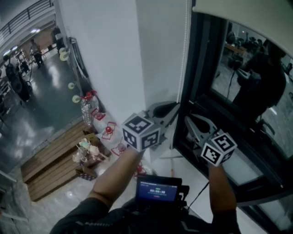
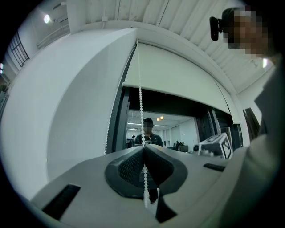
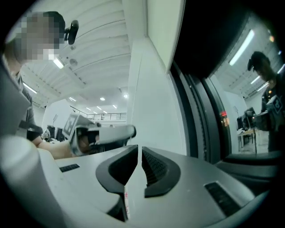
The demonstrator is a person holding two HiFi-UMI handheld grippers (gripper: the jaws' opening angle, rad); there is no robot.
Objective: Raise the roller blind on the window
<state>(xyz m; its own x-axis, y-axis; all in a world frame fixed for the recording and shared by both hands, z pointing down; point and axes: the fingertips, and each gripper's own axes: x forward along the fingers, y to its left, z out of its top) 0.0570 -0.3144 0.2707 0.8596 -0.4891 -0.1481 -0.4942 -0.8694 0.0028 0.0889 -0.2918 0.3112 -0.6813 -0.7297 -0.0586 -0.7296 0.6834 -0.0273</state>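
A white bead chain [image 1: 184, 55] hangs down the white wall beside the dark window frame [image 1: 194, 68]. My left gripper [image 1: 175, 109] is shut on that bead chain [image 2: 140, 98], which runs up from between its dark pads [image 2: 129, 167] to the blind's top corner. The pale roller blind [image 2: 178, 80] covers the upper part of the window; its lower edge [image 1: 242, 11] shows at the top right. My right gripper [image 3: 139, 149] stands beside the left one, close to the frame, with a narrow gap between its jaws and nothing in it. The chain is not in the right gripper view.
The dark glass [image 1: 256, 82] reflects a person. Below on the floor lie a wooden pallet [image 1: 50, 160], a clear bottle [image 1: 89, 107] and small red things [image 1: 109, 130]. A screen device [image 1: 158, 189] hangs at my chest. A white sill [image 1: 174, 162] runs under the window.
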